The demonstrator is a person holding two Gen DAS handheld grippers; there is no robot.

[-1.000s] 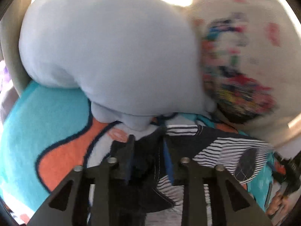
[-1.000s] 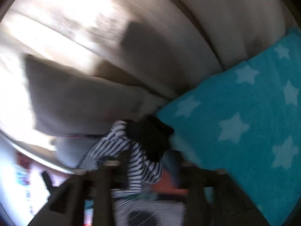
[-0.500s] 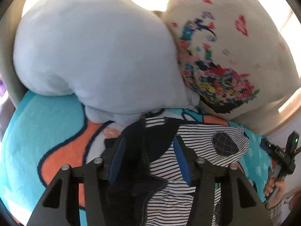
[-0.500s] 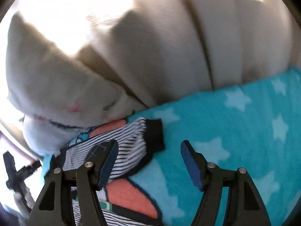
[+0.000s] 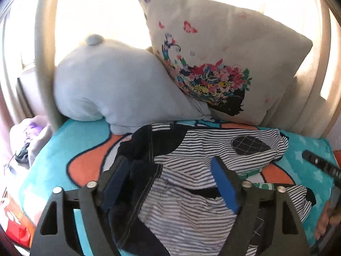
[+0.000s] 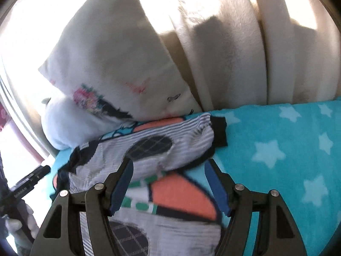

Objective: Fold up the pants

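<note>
The pants (image 5: 191, 155) are black-and-white striped with dark panels and checked knee patches. They lie folded over on the turquoise blanket (image 5: 85, 138). My left gripper (image 5: 170, 170) is open, its blue pads spread just above the dark waist part. My right gripper (image 6: 168, 170) is open above the pants' (image 6: 149, 151) folded leg end, near its black cuff (image 6: 219, 132). Neither gripper holds cloth.
A grey plush toy (image 5: 110, 85) and a floral cream pillow (image 5: 223, 59) lean on the sofa back just behind the pants. The star-print blanket (image 6: 287, 149) stretches to the right. The other gripper (image 5: 319, 164) shows at the right edge of the left wrist view.
Both grippers let go of the pants, opened, and pulled back and up. The pants now lie folded on the blanket.
</note>
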